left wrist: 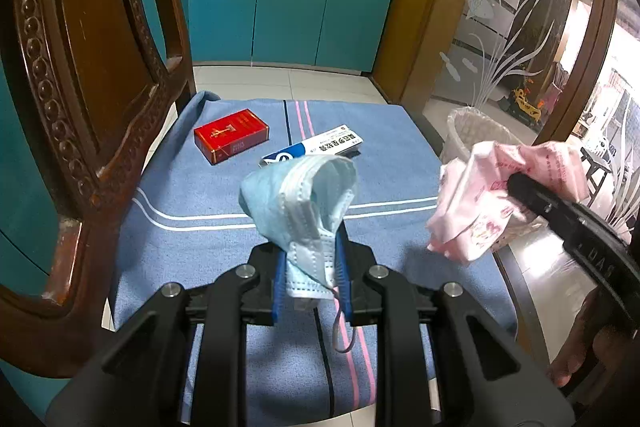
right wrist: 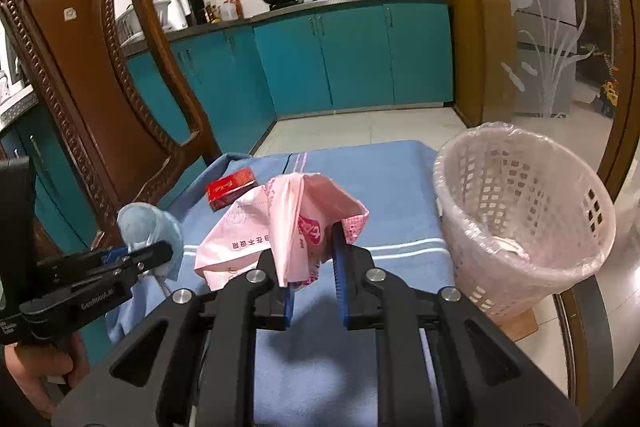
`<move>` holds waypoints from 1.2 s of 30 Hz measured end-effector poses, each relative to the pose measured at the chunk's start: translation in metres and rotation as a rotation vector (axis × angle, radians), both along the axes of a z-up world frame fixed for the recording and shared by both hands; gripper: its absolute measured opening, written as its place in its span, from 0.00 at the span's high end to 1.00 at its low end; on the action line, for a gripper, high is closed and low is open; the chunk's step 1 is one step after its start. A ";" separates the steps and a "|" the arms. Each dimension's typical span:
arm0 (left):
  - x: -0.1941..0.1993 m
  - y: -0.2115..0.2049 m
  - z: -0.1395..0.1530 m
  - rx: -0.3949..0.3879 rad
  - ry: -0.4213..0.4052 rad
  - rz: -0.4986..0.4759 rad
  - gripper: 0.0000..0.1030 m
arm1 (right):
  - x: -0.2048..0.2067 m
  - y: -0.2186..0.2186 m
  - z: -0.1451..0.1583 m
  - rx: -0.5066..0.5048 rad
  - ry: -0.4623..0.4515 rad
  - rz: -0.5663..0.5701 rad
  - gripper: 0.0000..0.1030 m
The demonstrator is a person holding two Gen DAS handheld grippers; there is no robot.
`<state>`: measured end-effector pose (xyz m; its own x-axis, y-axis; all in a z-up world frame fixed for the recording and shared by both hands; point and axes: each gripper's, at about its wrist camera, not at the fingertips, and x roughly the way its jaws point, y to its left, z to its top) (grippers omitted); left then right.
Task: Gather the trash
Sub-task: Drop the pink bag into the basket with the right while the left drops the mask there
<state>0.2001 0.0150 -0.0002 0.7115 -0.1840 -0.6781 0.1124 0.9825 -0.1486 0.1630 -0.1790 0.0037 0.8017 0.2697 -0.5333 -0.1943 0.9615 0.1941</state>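
You've got both hands loaded, which makes sense with the bin this close. Your left gripper [left wrist: 310,259] is pinching the crumpled light-blue surgical mask [left wrist: 298,205] by its lower folds, so the mask stands up above the blue pads and one ear loop dangles down toward the blue striped cloth [left wrist: 200,187] covering the table. Your right gripper [right wrist: 314,259] has its pads clamped on the bottom edge of the crinkled pink plastic wrapper [right wrist: 280,223], held up off the cloth for carrying. The white lattice wastebasket with the clear liner [right wrist: 520,211] sits just right of the table edge, tipped toward you, so I'd guess the wrapper goes in first since it's nearest. Left on the cloth at the far side are the red cigarette box [left wrist: 231,135] and the blue-and-white carton [left wrist: 316,147], lying close together, probably the next grabs.
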 end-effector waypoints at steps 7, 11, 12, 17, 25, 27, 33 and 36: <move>0.001 -0.001 -0.003 -0.009 0.000 -0.012 0.79 | 0.029 -0.093 0.021 0.048 -0.090 -0.323 0.79; 0.002 -0.006 -0.009 0.004 0.003 -0.031 0.79 | 0.067 -0.153 -0.016 0.162 0.053 -0.450 0.25; 0.003 -0.008 -0.010 0.008 0.006 -0.035 0.79 | 0.073 -0.163 -0.027 0.185 0.119 -0.472 0.25; 0.002 -0.026 -0.016 0.020 0.018 -0.071 0.79 | 0.017 -0.200 0.004 0.496 -0.023 -0.514 0.05; 0.026 -0.132 0.004 0.008 -0.001 -0.244 0.79 | -0.036 -0.219 0.027 0.508 -0.263 -0.633 0.03; 0.039 -0.173 0.017 -0.002 -0.012 -0.305 0.79 | -0.035 -0.224 0.023 0.537 -0.260 -0.659 0.03; 0.100 -0.281 0.039 -0.040 -0.023 -0.364 0.07 | -0.034 -0.233 0.018 0.580 -0.253 -0.684 0.03; 0.103 -0.284 0.028 0.028 0.011 -0.338 0.07 | -0.032 -0.225 0.020 0.556 -0.229 -0.636 0.03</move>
<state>0.3028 -0.2688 0.0282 0.6063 -0.3894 -0.6934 0.4310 0.8937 -0.1250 0.1314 -0.4042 0.0237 0.9598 -0.0921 -0.2653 0.2556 0.6780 0.6892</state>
